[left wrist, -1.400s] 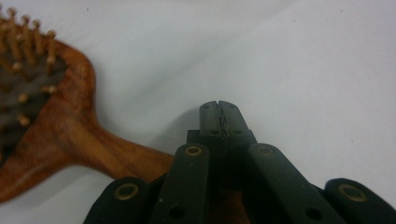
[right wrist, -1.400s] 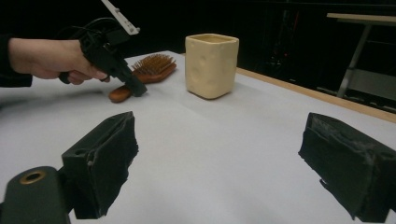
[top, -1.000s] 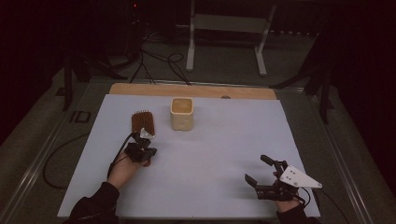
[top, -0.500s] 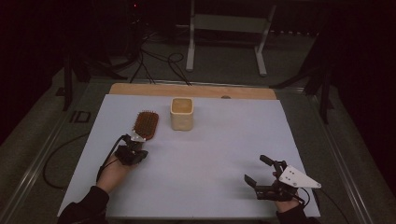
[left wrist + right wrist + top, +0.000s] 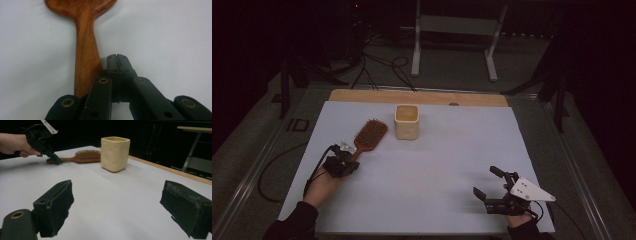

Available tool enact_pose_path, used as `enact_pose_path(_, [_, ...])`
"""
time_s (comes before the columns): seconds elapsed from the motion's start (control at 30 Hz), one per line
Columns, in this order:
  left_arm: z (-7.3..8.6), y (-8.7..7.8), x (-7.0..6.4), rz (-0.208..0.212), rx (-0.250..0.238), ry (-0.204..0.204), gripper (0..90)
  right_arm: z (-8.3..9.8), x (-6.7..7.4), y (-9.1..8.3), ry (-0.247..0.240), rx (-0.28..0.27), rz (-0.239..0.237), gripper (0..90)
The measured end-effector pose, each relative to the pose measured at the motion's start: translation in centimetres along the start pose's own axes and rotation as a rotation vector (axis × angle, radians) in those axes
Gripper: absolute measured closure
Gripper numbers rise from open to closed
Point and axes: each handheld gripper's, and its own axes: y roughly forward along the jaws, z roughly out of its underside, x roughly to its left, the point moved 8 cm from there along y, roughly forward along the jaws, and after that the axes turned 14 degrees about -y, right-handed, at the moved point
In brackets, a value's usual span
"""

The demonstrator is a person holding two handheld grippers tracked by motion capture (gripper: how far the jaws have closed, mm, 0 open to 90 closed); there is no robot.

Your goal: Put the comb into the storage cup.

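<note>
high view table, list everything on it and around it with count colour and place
hairbrush: 1, brown wood, bristles up, left of the cup on the sheet
cup: 1, cream, squarish, upright, far middle of the sheet
sheet: 1, white, covers the table
table: 1, wooden edge along the far side
stand: 1, pale metal, on the floor beyond the table
cables: several, black, floor beyond the table
left gripper: 1, black, jaws shut, beside the hairbrush handle
right gripper: 1, black, jaws open, near right
</note>
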Motion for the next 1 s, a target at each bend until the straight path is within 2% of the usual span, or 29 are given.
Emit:
enact_pose_path(0.47, [0.4, -0.8, 2.0, -0.033, -0.002, -0.034, 90.0, 0.0, 0.0, 0.0, 0.002, -0.001, -0.002, 10.4])
enact_pose_path(0.53, [0.4, -1.1, 2.0, -0.032, -0.002, -0.024, 89.9, -0.1, 0.0, 0.0, -0.002, -0.006, 0.000, 10.3])
enact_pose_path(0.73, [0.1, -2.5, 1.8, -0.004, -0.012, -0.005, 89.6, 0.0, 0.1, 0.1, 0.002, 0.000, -0.003, 10.3])
enact_pose_path(0.77, [0.0, -3.1, 1.7, 0.015, -0.009, 0.003, 89.5, 0.0, 0.1, 0.1, 0.005, 0.000, -0.003, 10.3])
enact_pose_path(0.83, [-0.1, -3.6, 1.6, 0.045, 0.007, 0.010, 86.2, -0.1, 0.1, 0.1, 0.004, 0.000, -0.003, 10.3])
enact_pose_path(1.0, [-0.3, -4.5, 1.4, 0.077, 0.017, 0.030, 77.0, 0.0, 0.1, 0.1, 0.003, 0.002, -0.003, 10.3])
